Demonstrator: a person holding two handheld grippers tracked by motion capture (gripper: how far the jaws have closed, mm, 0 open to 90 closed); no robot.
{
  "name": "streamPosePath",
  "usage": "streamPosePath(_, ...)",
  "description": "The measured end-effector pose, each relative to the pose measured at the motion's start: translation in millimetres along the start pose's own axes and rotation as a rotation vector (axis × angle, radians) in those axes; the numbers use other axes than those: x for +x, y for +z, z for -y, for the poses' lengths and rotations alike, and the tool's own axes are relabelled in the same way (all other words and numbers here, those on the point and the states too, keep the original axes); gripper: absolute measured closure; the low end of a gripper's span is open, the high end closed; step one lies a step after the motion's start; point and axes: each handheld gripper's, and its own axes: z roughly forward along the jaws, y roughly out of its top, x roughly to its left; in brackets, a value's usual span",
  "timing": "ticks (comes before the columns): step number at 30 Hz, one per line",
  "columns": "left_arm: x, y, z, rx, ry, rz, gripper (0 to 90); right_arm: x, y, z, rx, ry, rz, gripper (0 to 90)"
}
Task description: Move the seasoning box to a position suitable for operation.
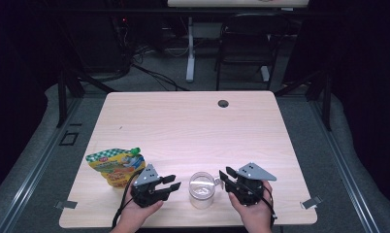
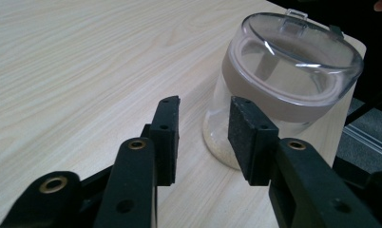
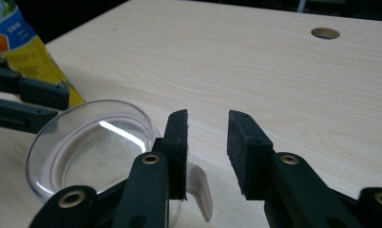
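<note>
Jar (image 1: 202, 189) sits lidded near the desk's (image 1: 193, 121) front edge between my half-open, empty left claw (image 1: 172, 183) and right claw (image 1: 224, 176); next I'd grip its body and tab.

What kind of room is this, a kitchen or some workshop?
Probably a lab or recording studio, not a kitchen: a bare wooden table with a cable hole, black curtains around it, loose floor cables and a folding chair behind.

Overhead view; two close views share jar (image 1: 202, 189).
</note>
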Motion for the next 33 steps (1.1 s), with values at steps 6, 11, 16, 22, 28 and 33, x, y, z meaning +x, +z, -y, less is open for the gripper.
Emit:
streamPosePath(6,-1.0,2.3,1.4,0.023,-0.012,-0.007,72.3,-3.5,1.6,8.7,-0.024,-0.003,0.011,73.8)
streamPosePath(11,-5.5,3.6,0.9,0.029,0.005,0.006,76.7,0.5,-0.5,8.8,-0.047,-0.037,0.000,74.5)
streamPosePath(16,-9.1,4.8,1.8,0.042,0.023,0.022,77.5,-1.4,2.0,9.2,-0.039,-0.049,-0.015,77.3)
streamPosePath(22,-10.7,3.3,0.0,0.034,0.018,0.023,78.7,2.8,-1.4,5.1,-0.044,-0.063,-0.028,79.9)
streamPosePath(28,-12.9,4.6,-0.9,0.034,0.009,0.032,78.9,5.2,-1.6,4.3,-0.025,-0.067,-0.033,80.5)
streamPosePath(33,-16.9,6.1,-0.7,0.041,0.022,0.043,82.3,6.5,1.9,5.5,-0.012,-0.069,-0.050,80.5)
